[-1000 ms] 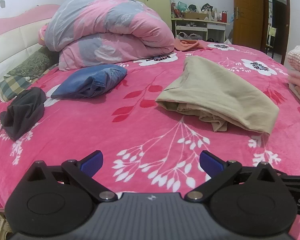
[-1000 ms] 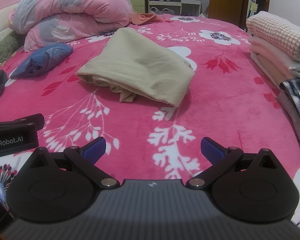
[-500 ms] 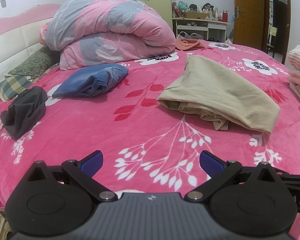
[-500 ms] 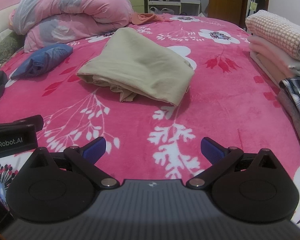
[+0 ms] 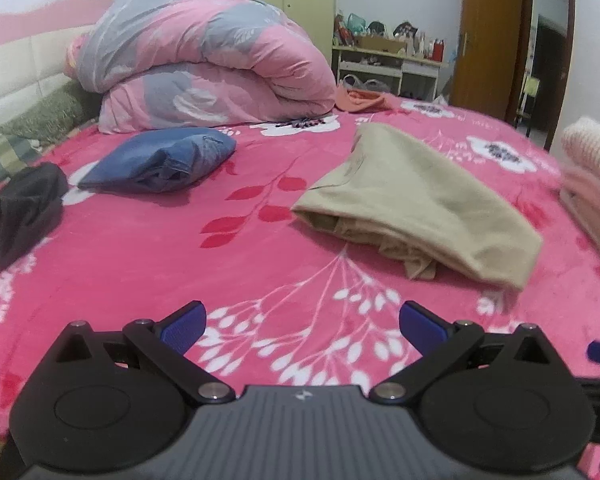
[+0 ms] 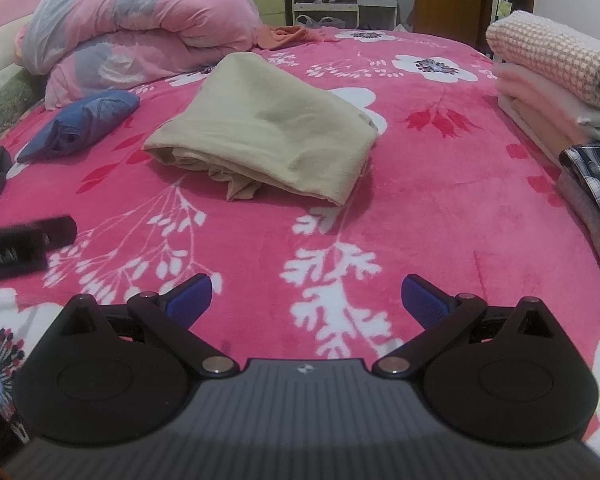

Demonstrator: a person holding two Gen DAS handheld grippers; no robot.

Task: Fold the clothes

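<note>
Beige garment point(image 6: 268, 132), soft and loosely folded into a rumpled wedge, lies mid-bed on the plush pink floral blanket point(image 6: 420, 208). Left hand-held gripper point(image 5: 302, 326) and right hand-held gripper point(image 6: 306, 300) hover near it, blue-padded jaws spread apart, empty.

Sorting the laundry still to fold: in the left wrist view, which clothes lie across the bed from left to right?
Crumpled dark grey garment → bundled blue denim garment → loosely folded beige garment → stacked pale pink knitted clothes at the right edge.
</note>
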